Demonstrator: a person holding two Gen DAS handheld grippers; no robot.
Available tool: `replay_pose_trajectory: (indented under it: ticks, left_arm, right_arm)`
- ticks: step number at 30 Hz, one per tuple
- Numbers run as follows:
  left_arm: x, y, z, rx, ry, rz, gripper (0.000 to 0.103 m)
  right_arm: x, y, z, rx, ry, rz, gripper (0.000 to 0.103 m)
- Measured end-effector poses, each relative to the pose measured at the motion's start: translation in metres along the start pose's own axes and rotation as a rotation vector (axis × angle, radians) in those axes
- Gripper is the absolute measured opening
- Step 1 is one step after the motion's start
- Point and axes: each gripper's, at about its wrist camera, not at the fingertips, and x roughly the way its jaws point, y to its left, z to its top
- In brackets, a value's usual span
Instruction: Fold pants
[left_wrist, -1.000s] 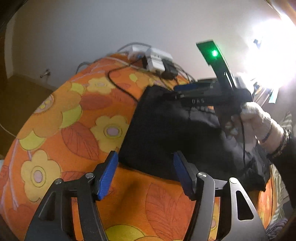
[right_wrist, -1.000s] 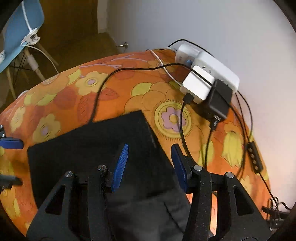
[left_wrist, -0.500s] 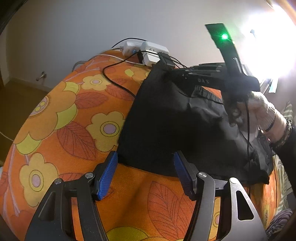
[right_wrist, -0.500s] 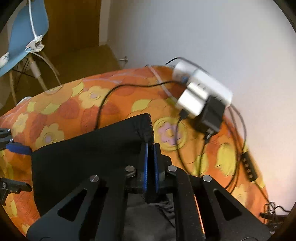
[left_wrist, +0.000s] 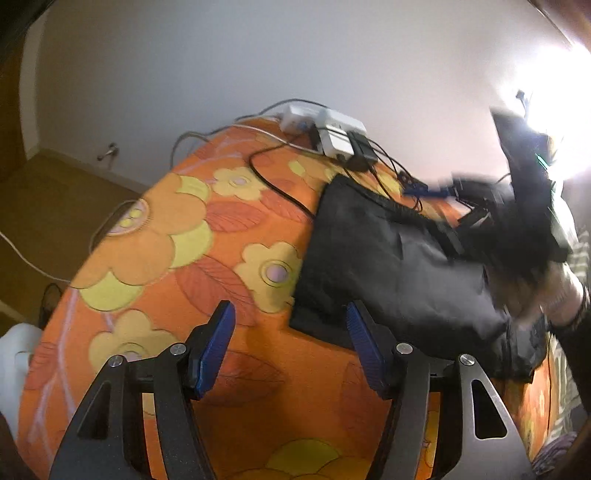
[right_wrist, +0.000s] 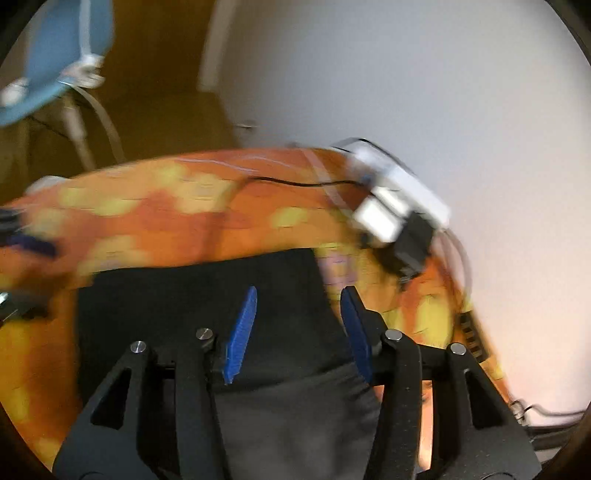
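The black pants (left_wrist: 388, 266) lie folded flat on the orange flowered bedspread (left_wrist: 155, 236). My left gripper (left_wrist: 290, 310) is open and hovers just off their near left corner, nothing between its blue pads. The right gripper (left_wrist: 424, 190) shows blurred in the left wrist view, over the far right edge of the cloth, with a person's hand (left_wrist: 554, 291) behind it. In the right wrist view my right gripper (right_wrist: 300, 291) is opening above the pants (right_wrist: 184, 295). Its pads stand apart and press on nothing. The picture there is smeared by motion.
A white power strip (left_wrist: 325, 129) with plugs and black cables (left_wrist: 273, 184) sits on the bed's far edge by the wall, close to the pants' far corner. A blue chair (right_wrist: 55, 74) stands on the wooden floor beyond the bed.
Half a second ago the right gripper was shut on the pants' far corner and held it raised. It has since let go and opened, and the corner lies flat. The left gripper stayed open.
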Motion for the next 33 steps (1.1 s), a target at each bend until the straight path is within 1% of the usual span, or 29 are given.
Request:
replay_pose_trajectory:
  ticks: [2,5,8,10,13,16,17,18,19,20,21,24,26,28,31,32,33]
  left_arm:
    - [-0.003,0.006,0.002,-0.021,-0.001,-0.012,0.062]
    - [-0.004,0.01,0.003,-0.044,0.004,-0.026,0.062]
    - [-0.001,0.015,0.002,-0.087,0.009,-0.05,0.062]
    - [0.0,0.017,0.002,-0.108,0.015,-0.068,0.062]
    - [0.0,0.017,0.002,-0.127,0.022,-0.084,0.062]
    - [0.001,0.014,0.002,-0.125,0.022,-0.086,0.062]
    - [0.002,0.013,0.002,-0.125,0.025,-0.091,0.062]
    - [0.002,0.012,0.002,-0.126,0.026,-0.095,0.062]
    - [0.002,0.012,0.002,-0.127,0.027,-0.098,0.062]
    - [0.003,0.011,0.002,-0.128,0.025,-0.102,0.062]
    - [0.002,0.011,0.002,-0.128,0.023,-0.103,0.062]
    - [0.004,0.011,0.001,-0.126,0.026,-0.099,0.062]
    - [0.005,0.012,0.001,-0.128,0.028,-0.097,0.062]
    - [0.006,0.014,0.001,-0.132,0.029,-0.093,0.062]
    - [0.004,0.016,0.002,-0.14,0.023,-0.094,0.062]
    - [0.003,0.016,0.001,-0.141,0.02,-0.094,0.062]
    - [0.002,0.016,0.001,-0.141,0.018,-0.094,0.062]
  right_arm:
    - [-0.007,0.023,-0.011,-0.041,0.031,0.102,0.049]
    - [-0.006,0.054,-0.027,-0.123,0.091,0.16,0.049]
    - [0.006,0.069,-0.036,-0.155,0.137,0.163,0.049]
    - [0.007,0.068,-0.037,-0.146,0.135,0.162,0.049]
    - [0.009,0.063,-0.037,-0.114,0.156,0.185,0.049]
    - [0.007,0.064,-0.04,-0.132,0.158,0.185,0.049]
    - [0.008,0.065,-0.04,-0.129,0.157,0.19,0.047]
    - [0.01,0.061,-0.039,-0.099,0.168,0.22,0.034]
    - [0.011,0.059,-0.038,-0.074,0.177,0.244,0.024]
    - [0.012,0.061,-0.037,-0.074,0.185,0.206,0.006]
    - [0.01,0.064,-0.038,-0.088,0.187,0.186,0.004]
    - [0.006,0.068,-0.039,-0.099,0.193,0.191,0.003]
    - [0.0,0.07,-0.042,-0.111,0.194,0.24,0.003]
    - [-0.004,0.075,-0.044,-0.126,0.194,0.242,0.003]
    - [-0.001,0.08,-0.045,-0.154,0.193,0.173,0.004]
    - [-0.001,0.08,-0.044,-0.15,0.193,0.162,0.008]
    - [-0.002,0.081,-0.042,-0.144,0.195,0.147,0.024]
